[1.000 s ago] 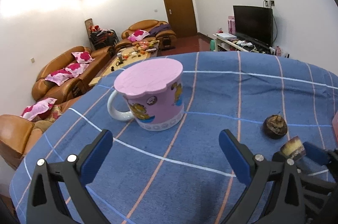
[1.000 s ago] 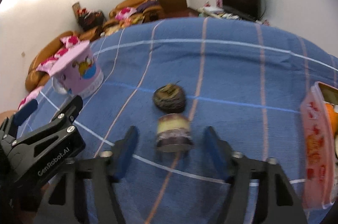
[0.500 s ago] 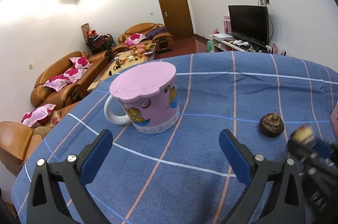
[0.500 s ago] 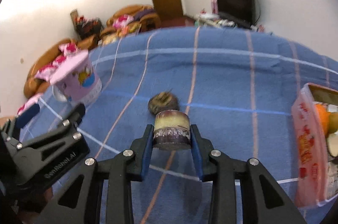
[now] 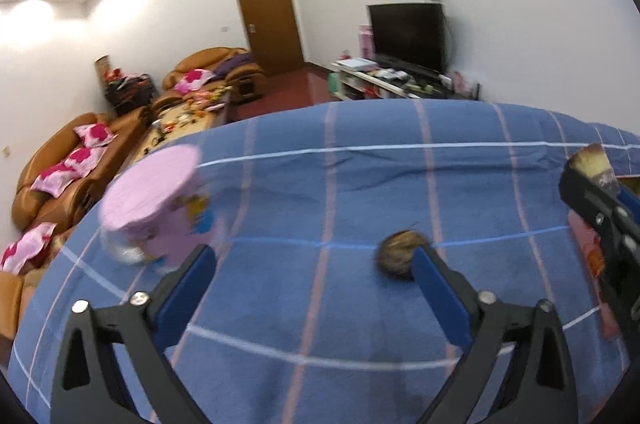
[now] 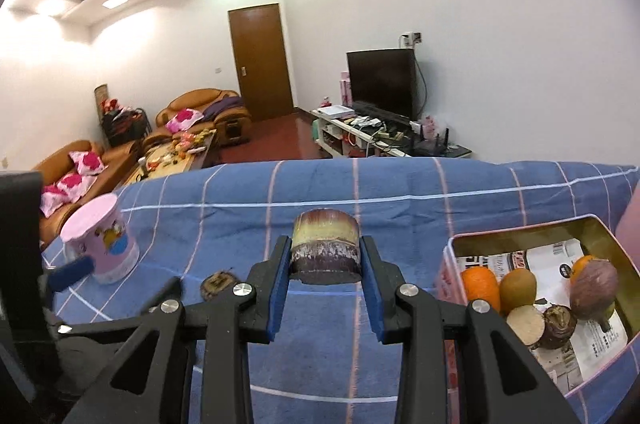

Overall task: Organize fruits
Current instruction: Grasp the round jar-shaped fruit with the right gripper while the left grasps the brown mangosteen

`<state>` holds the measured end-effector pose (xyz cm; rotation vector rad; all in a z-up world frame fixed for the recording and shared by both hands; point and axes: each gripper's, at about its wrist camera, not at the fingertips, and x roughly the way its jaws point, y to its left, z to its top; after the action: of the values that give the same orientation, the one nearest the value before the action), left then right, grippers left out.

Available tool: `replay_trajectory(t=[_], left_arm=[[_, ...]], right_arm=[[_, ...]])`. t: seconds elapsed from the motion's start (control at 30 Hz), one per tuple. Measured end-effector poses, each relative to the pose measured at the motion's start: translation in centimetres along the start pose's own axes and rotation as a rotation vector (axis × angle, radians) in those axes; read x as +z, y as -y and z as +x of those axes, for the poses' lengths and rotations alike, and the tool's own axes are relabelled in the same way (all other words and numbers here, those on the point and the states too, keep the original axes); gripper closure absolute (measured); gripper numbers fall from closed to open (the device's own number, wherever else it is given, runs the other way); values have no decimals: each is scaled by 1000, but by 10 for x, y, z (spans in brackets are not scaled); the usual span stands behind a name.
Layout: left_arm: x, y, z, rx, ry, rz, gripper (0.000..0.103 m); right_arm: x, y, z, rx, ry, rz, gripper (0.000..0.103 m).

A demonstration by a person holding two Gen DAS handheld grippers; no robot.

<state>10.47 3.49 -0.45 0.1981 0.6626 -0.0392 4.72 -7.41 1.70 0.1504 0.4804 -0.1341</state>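
Starting at the far left, the pink lidded mug (image 6: pixel 102 240) is sitting near the edge of the blue checked tablecloth (image 6: pixel 320 192), well apart from the fruit and seemingly not part of this sort. Moving right, the left gripper (image 5: pixel 312 260) is hanging spread wide with nothing between its blue pads, low over the cloth, its right-hand finger just beside the brown round fruit (image 5: pixel 398 254) lying loose there; that placing looks like a line-up for the next pick, though the view is blurred and contact cannot be judged. On to the centre: the right gripper (image 6: pixel 325 264) is clamping the cut cylindrical piece (image 6: pixel 325 244), a stubby section with a yellowish band over a dark purple skin, gripping it across its curved sides so the flat ends stay level, and carrying it clear above the table. Further right, the open pink tin (image 6: pixel 532 230) is waiting with orange, kiwi and purple fruit already gathered inside, so the carried piece is probably heading there, needing only a short swing rightward.
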Motion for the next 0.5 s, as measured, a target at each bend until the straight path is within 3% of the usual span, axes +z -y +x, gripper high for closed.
replay_trajectory(t=[0.07,0.2,0.37,0.47,0.5], left_arm=[[4,14,11,1,-33,27,14],[9,31,35,-88,-115,21,18],[9,31,57,-90,-217,0,24],[7,22,61,-168,-240,-59,31],[7,20,61,-189,-240,-73,38]], right_arm=[[0,1,0,-9,-2,12,67],[2,5,2,-14,-2,30,67],[1,1,7,-13,-9,22,67],[-1,-3,8,-7,-14,8,67],[-1,-5,7,-7,-13,0,67]])
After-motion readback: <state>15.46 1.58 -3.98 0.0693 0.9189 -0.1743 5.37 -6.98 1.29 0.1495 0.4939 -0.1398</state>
